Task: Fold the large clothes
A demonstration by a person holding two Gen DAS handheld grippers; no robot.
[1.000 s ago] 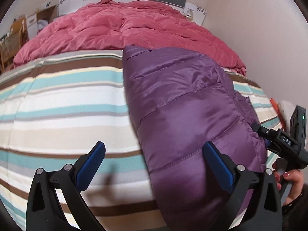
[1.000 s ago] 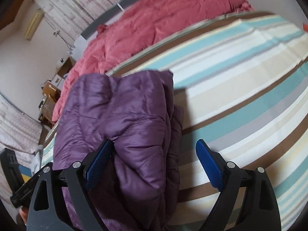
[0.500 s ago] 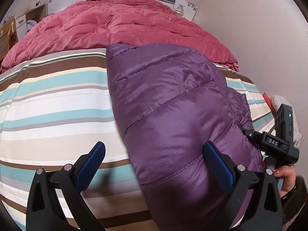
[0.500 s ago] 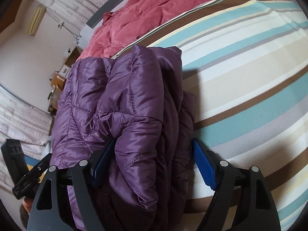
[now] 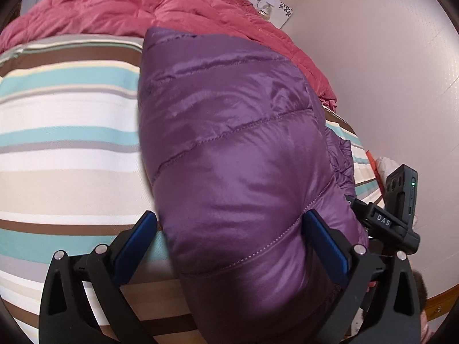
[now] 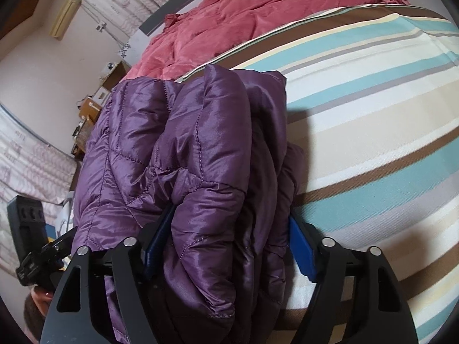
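Left fingers: blue pads (image 5: 134, 243) spread wide on the left gripper (image 5: 229, 240); folded purple down jacket (image 5: 229, 149) fills the space between them, right pad against its side, left pad just clear.
Right fingers: pads (image 6: 299, 249) of the right gripper (image 6: 226, 243) closed in on the jacket's (image 6: 186, 157) stacked layers, clamping them.
Jacket position: lies on the striped bedcover (image 5: 63, 132), near its front edge.
Hidden: jacket's near end runs out of frame under both grippers; left pad in the right view mostly buried in fabric.
View differences: left view shows one smooth quilted face; right view shows the layered edges. Each view catches the opposite gripper at its margin.
Surroundings: red quilt (image 5: 137, 5) bunched behind the jacket; wall (image 5: 387, 71) to the right; boxes (image 6: 94, 106) by the far wall.
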